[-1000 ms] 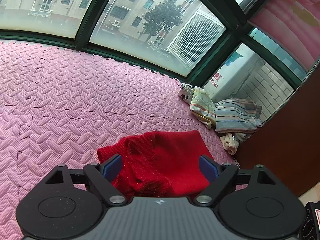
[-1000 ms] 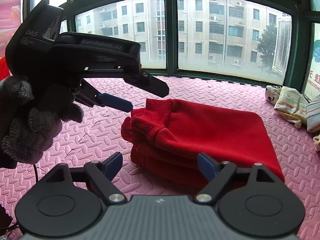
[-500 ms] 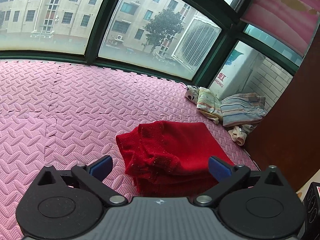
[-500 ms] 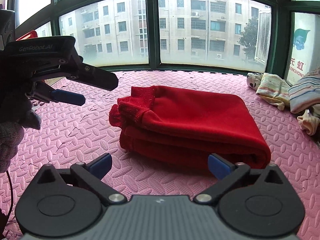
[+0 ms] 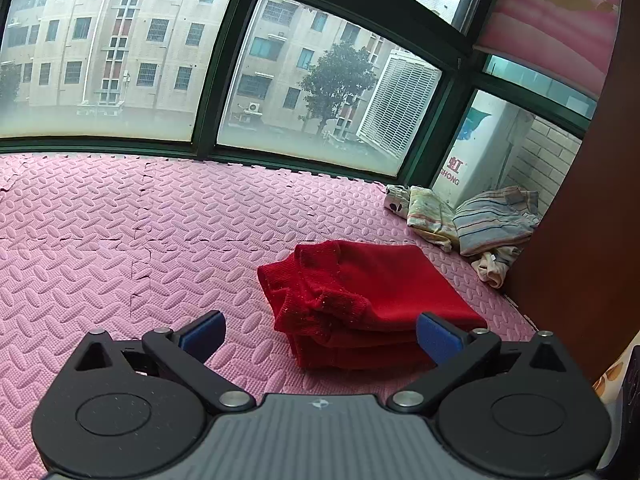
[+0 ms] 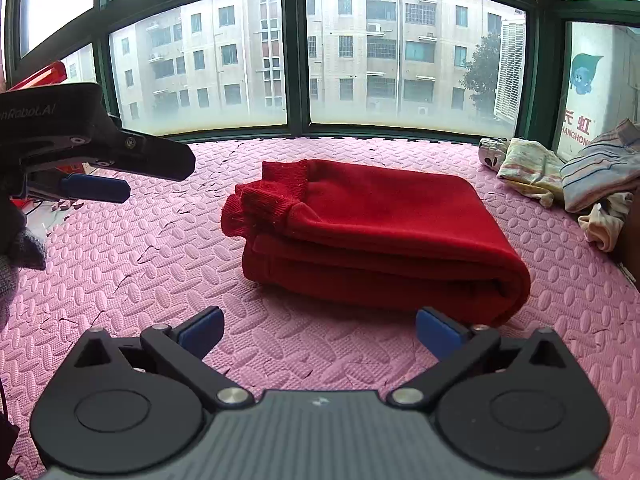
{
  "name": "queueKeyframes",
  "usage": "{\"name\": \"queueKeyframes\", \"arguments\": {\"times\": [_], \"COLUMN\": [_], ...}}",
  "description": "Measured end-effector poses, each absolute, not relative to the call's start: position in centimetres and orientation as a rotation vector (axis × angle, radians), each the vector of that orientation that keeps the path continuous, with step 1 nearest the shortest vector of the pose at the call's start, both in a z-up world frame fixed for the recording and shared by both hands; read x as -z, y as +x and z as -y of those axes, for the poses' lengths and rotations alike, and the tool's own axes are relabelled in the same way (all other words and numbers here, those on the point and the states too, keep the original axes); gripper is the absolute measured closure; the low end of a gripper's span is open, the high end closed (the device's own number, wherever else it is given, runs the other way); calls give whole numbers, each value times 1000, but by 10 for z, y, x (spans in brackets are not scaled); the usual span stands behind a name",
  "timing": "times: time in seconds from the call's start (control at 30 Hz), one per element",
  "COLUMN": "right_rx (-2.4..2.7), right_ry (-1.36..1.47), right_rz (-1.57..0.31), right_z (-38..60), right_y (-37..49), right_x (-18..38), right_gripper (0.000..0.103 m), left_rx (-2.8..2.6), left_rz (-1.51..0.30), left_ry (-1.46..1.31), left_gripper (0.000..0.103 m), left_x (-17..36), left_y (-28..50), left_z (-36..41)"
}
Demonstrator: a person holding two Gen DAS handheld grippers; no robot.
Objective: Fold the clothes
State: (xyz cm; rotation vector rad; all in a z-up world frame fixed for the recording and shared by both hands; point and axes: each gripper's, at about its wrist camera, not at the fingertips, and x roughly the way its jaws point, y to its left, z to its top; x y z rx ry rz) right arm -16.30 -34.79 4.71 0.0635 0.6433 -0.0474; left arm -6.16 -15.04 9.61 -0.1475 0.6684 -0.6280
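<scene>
Red sweater (image 6: 372,236) folded flat (cuffs bunched).

A home, likely an enclosed balcony or bay-window nook: pink foam floor mats (image 5: 120,240) fill the lower frame, dark-framed windows (image 6: 296,60) across the top face apartment blocks (image 5: 112,48), and loose clothes (image 5: 472,224) lie at right.
</scene>
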Motion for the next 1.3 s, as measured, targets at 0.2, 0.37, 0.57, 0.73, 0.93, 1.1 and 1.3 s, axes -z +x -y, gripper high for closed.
{"name": "queueKeyframes", "arguments": {"times": [0.2,0.37,0.57,0.73,0.93,1.1,1.3], "right_rx": [86,117,169,190,224,249,254], "right_ry": [83,109,107,111,96,114,128], "right_rz": [-653,-664,-654,-653,-676,-683,-691], "right_z": [346,346,341,339,336,339,342], "right_y": [-171,-177,-185,-191,-194,-196,-200], "right_x": [-46,-46,-47,-49,-46,-45,-43], "right_gripper": [0,0,0,0,0,0,0], "left_rx": [594,562,531,530,523,517,496], "left_rz": [-718,-751,-762,-764,-771,-792,-789], "left_ry": [-157,-136,-134,-136,-109,-69,-62], "left_gripper": [0,0,0,0,0,0,0], "left_x": [-85,-79,-75,-72,-69,-64,-65], "left_y": [-74,-84,-96,-105,-115,-120,-124], "left_z": [140,131,125,122,125,130,130]}}
